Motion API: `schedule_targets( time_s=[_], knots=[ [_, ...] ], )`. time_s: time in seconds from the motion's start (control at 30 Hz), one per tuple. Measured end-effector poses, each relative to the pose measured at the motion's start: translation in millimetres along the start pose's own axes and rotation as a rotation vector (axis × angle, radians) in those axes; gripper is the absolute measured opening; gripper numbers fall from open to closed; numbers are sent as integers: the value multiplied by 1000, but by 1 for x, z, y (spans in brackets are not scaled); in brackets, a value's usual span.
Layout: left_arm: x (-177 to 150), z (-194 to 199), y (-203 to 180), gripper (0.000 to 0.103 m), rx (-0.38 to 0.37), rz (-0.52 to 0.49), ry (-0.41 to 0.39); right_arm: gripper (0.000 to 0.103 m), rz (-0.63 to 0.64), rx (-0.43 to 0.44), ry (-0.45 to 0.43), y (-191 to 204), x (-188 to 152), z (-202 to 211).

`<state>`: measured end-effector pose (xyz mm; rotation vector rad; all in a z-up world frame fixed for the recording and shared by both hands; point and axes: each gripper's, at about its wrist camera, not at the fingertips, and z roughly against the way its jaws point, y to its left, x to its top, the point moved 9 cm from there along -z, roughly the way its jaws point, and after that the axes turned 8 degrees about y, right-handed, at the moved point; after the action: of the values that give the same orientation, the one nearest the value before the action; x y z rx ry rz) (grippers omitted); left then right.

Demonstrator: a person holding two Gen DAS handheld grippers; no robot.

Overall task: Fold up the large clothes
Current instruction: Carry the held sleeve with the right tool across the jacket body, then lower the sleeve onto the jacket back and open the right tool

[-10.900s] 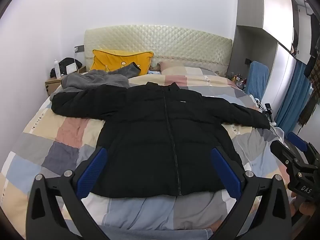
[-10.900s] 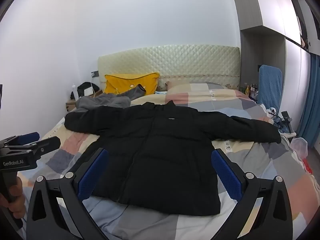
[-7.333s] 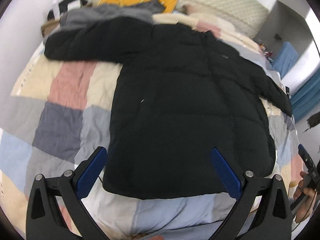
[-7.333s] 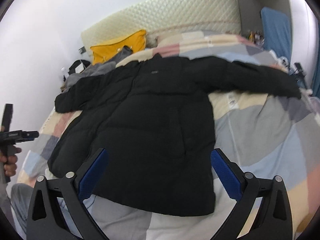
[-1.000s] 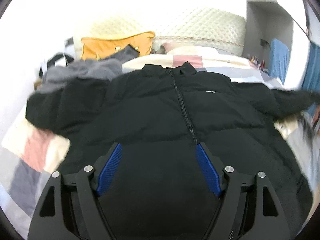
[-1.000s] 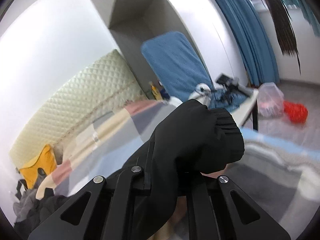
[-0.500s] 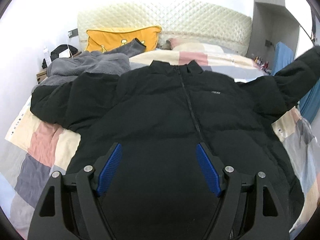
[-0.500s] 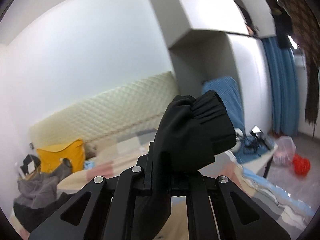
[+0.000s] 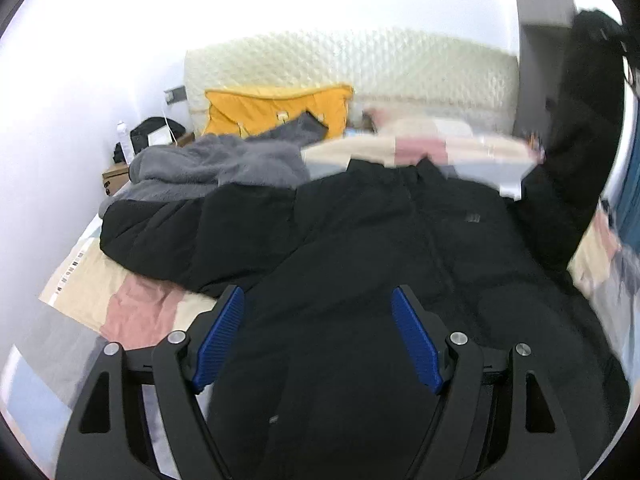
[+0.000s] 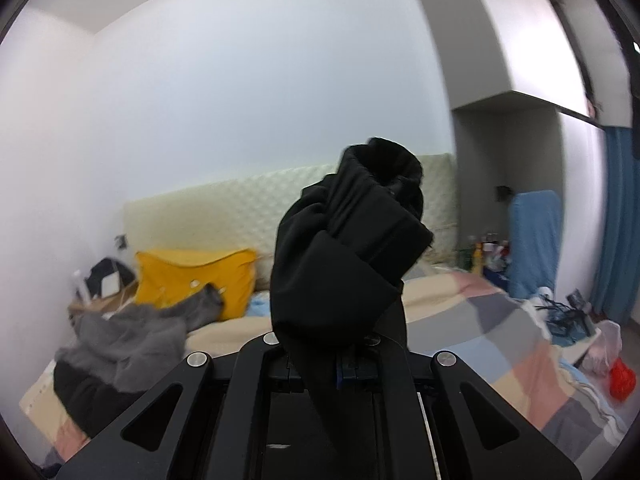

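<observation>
While the black jacket [image 9: 360,264] lies spread front-up across the patchwork bedspread [image 9: 132,312], the left gripper [image 9: 318,334] hovers above its lower body with both blue pads [image 9: 416,344] standing wide apart and nothing between them. The zipper runs away from that gripper toward the collar, and the jacket's far-left sleeve lies folded in beside a grey fleece garment [image 9: 216,164] ahead and to the left. Beyond the fleece a yellow pillow [image 9: 276,110] leans against the quilted headboard [image 9: 352,64]. Ahead and to the far right, the other sleeve [image 9: 580,140] rises steeply off the bed, blurred. The right gripper [image 10: 344,372] is clamped tight on that sleeve's cuff [image 10: 352,248], which bunches up directly in front of its camera and hides most of its fingers. Behind the cuff sit the headboard and, to the right, a blue chair [image 10: 534,240].
</observation>
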<state>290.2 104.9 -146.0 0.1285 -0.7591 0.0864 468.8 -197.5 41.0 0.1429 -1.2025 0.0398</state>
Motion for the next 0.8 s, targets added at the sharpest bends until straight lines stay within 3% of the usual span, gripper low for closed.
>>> schedule_targets(
  time_s=[0.13, 0.33, 0.57, 0.8],
  knots=[
    [-9, 6, 16, 77, 67, -64, -18, 6, 77, 26, 33, 55, -23, -17],
    [-11, 5, 55, 77, 33, 37, -22, 9, 119, 152, 155, 153, -77, -53],
    [-27, -3, 94, 77, -24, 170, 6, 10, 244, 255, 303, 254, -166, -93],
    [-36, -5, 112, 76, -54, 250, -5, 10, 317, 264, 463, 307, -278, -130]
  ],
)
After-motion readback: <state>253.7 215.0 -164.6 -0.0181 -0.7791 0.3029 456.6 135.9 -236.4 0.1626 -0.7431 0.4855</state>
